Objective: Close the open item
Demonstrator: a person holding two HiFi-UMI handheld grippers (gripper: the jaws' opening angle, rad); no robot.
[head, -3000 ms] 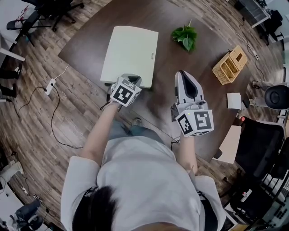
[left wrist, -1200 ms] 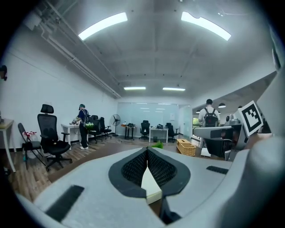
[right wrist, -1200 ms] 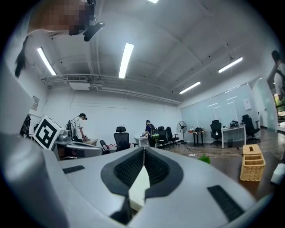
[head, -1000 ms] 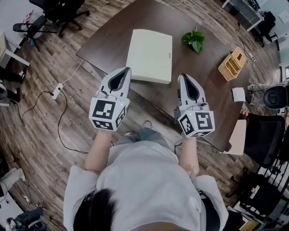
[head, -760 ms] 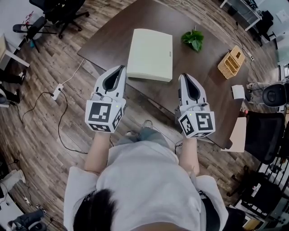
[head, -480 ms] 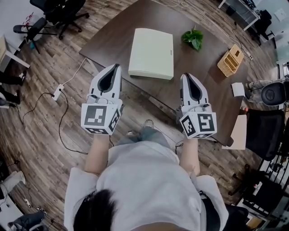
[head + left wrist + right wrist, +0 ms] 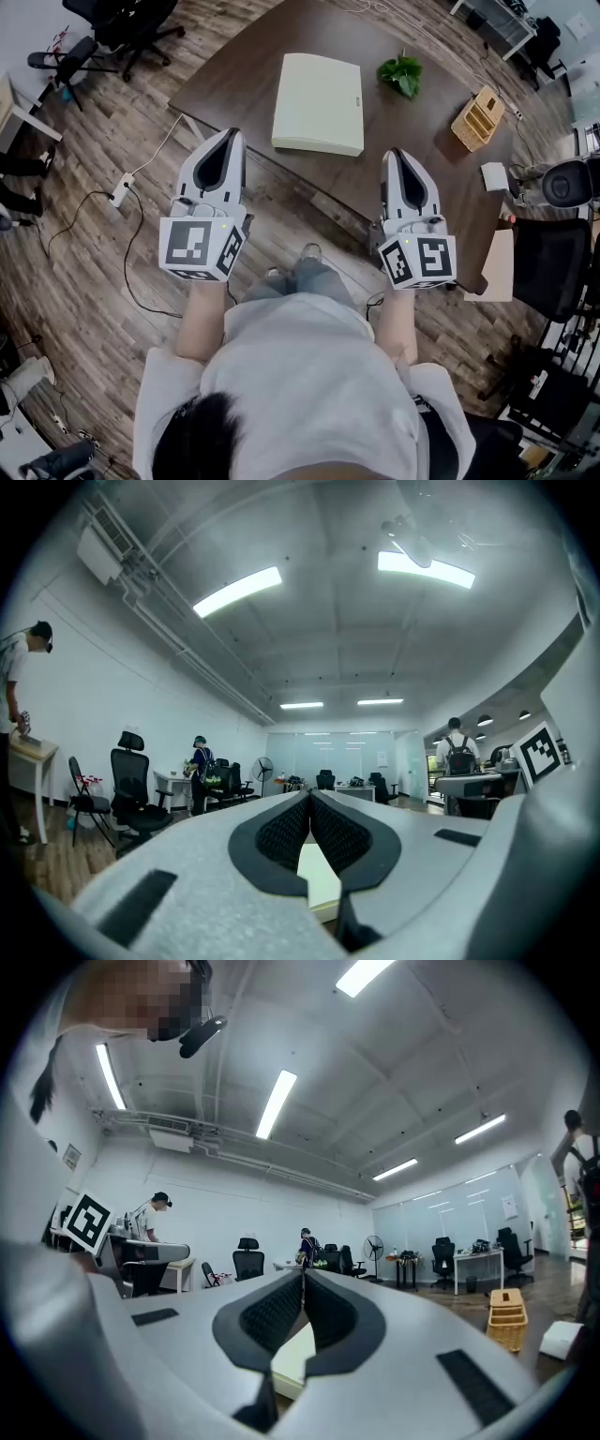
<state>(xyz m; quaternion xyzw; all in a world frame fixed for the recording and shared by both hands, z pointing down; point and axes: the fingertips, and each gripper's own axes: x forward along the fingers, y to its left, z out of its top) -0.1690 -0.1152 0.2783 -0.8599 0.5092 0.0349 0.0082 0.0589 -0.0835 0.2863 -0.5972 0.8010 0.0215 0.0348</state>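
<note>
1. The task's thing, a pale cream flat rectangular laptop-like slab, lies on the dark brown wooden table, close to the table edge that faces the person
2. It lies flat, with no raised lid in any view, so I judge it already closed
3. The left gripper has its jaws pressed together with nothing between them. In the left gripper view only a sliver of the cream slab shows through the gap below the meeting pads
4. The right gripper is likewise closed and empty, and its own view shows the same slab low between the jaw roots
5. Both grippers are held level, apart from the slab and touching nothing, and they point away from the person toward the table
6. The slab lies ahead of them and between their two lines, to the right of the left gripper and to the left of the right one
7. Its longer side seems to run away from the person, roughly along the way the jaws point, with a short edge nearest the grippers
8. From the head view the right gripper looks slightly nearer the slab's near corner, though the margin is small
9. Any further press on the slab would therefore mean reaching forward and inward
</note>
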